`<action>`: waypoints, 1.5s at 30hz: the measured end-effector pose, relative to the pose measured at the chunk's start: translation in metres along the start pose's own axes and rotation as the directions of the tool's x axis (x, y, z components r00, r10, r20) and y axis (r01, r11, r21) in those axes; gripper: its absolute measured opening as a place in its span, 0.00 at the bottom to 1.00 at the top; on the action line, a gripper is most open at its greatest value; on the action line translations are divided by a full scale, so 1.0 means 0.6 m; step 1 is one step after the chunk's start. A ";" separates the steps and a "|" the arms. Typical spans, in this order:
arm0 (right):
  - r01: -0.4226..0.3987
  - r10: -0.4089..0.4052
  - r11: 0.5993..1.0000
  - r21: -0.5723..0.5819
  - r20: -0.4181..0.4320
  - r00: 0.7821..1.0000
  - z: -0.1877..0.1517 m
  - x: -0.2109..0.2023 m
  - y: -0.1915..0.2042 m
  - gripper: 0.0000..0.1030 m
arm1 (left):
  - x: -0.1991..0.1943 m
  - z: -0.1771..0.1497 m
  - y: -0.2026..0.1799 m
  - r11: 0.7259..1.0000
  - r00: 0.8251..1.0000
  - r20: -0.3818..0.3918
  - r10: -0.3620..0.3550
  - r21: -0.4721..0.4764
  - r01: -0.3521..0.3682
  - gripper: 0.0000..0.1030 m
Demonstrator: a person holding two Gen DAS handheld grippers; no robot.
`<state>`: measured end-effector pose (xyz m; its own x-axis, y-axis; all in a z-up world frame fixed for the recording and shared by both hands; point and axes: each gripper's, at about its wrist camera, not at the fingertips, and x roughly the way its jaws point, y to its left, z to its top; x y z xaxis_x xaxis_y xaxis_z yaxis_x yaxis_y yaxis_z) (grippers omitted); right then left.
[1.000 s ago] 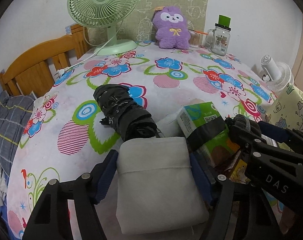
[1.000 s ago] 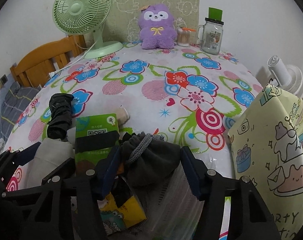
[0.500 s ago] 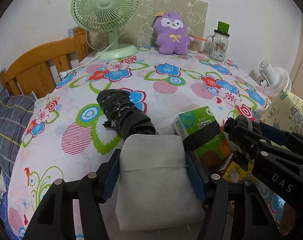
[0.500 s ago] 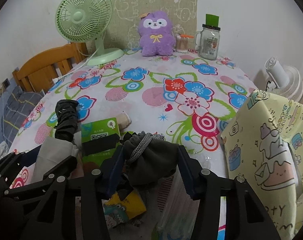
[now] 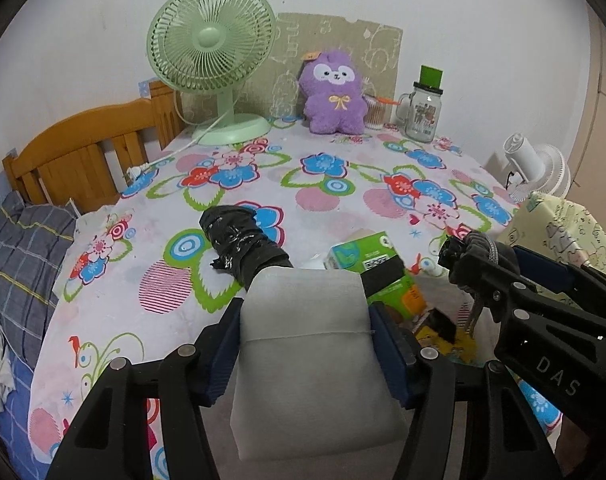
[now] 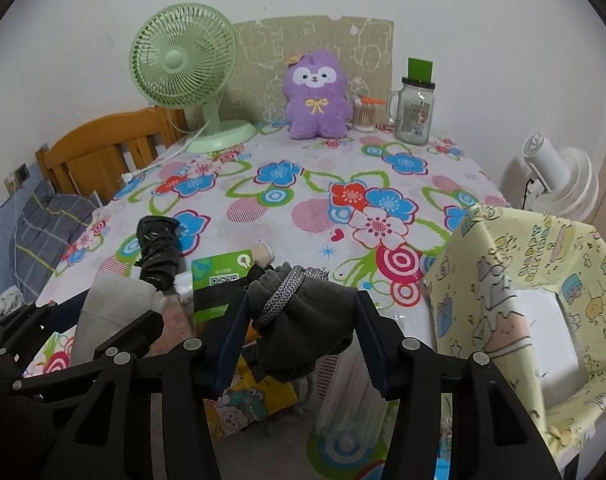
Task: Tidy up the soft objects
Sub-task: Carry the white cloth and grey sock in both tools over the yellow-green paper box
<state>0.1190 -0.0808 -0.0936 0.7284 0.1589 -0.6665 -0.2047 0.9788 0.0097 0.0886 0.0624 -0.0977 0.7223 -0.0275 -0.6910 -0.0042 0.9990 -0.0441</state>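
Surface point(image 6: 311, 216) cover: white with red, blue and pink flowers, green leaf loops, striped pink circles. At 12 o'clock, purple plush point(image 6: 317, 96) with white face and yellow bow; at 11, pale green fan point(image 6: 179, 56). Pale grey folded cloth point(image 5: 307, 344). Dark grey pouch point(image 6: 303, 320) with grey-white braided cord. Green-and-black carton point(image 6: 219, 276). At 3, pale yellow cartoon-print bag point(image 6: 523, 272). Glossy black bundle point(image 5: 239, 240).

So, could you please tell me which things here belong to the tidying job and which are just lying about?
Job:
- grey cloth pad in left gripper
- dark pouch in right gripper
- storage box

Lying about:
- green fan
- glass jar
- purple plush toy
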 end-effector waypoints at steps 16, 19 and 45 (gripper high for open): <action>-0.005 0.004 1.000 0.003 0.090 0.996 0.009 -0.088 -0.009 0.54 | -0.076 0.011 -0.033 1.000 0.997 0.080 -0.011 0.027 0.009 0.61; 0.000 -0.001 1.000 0.003 0.103 0.995 0.014 -0.106 -0.014 0.54 | -0.088 0.017 -0.042 0.999 0.996 0.091 -0.021 0.031 0.019 0.61; -0.023 0.017 0.999 0.041 0.133 0.991 0.054 -0.169 -0.099 0.54 | -0.123 0.068 -0.156 0.995 0.992 0.108 -0.063 0.088 0.054 0.61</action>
<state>0.0787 -0.1507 -0.0023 0.8055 0.1913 -0.5608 -0.1941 0.9794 0.0553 0.0638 -0.0274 -0.0133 0.7915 -0.0863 -0.6050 0.0950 0.9953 -0.0177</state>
